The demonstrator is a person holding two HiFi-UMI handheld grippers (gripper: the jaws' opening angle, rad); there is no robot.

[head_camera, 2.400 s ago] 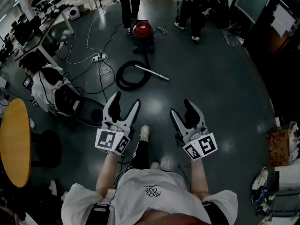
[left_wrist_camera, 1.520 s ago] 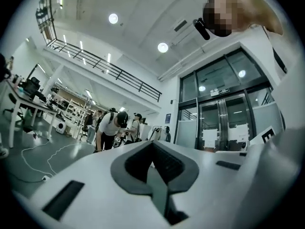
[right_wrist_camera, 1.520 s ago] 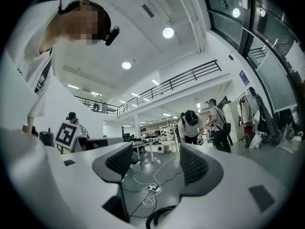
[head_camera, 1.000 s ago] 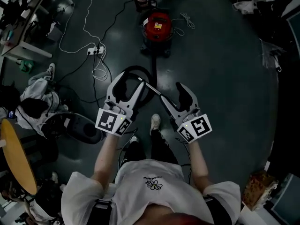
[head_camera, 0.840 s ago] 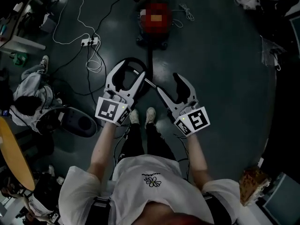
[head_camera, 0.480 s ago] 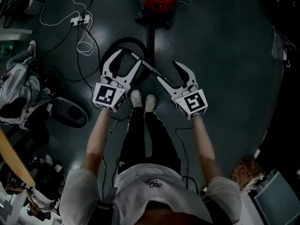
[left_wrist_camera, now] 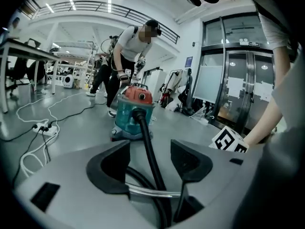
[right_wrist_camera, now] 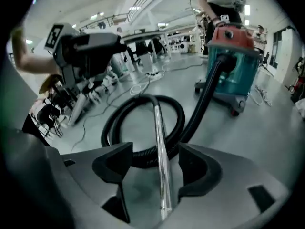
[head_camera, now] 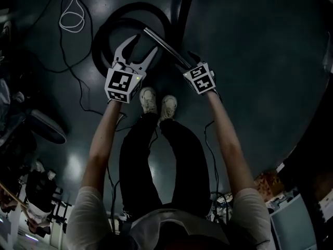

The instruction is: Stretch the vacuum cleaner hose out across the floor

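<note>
**A:** Left hand-held gripper (left_wrist_camera: 150, 165)?
**B:** Jaws about half apart, gripping nothing. The tube (left_wrist_camera: 155, 192) lies crosswise low between them. The hose (left_wrist_camera: 146, 142) runs up through the gap, and no pad touches either one.
**A:** And the right hand-held gripper (right_wrist_camera: 157, 168)?
**B:** Also part open. The tube passes lengthwise between its jaws, nearer the right one, and isn't pinched.
**A:** Where's the hose?
**B:** On the floor (head_camera: 250, 61), curled in one loop just ahead of both grippers. Its far end is plugged into the front of the vacuum (right_wrist_camera: 229, 63).
**A:** Anything in that canister?
**B:** It's a teal drum with a red top on — the inside doesn't show.
**A:** What's changed since half a second ago?
**B:** Both grippers have dropped from above the loop to floor level at the tube. The person has bent far over their shoes (head_camera: 148, 99), and the vacuum has slid off the top of the head view. The hose is coiled as before — jaws about as wide.
</note>
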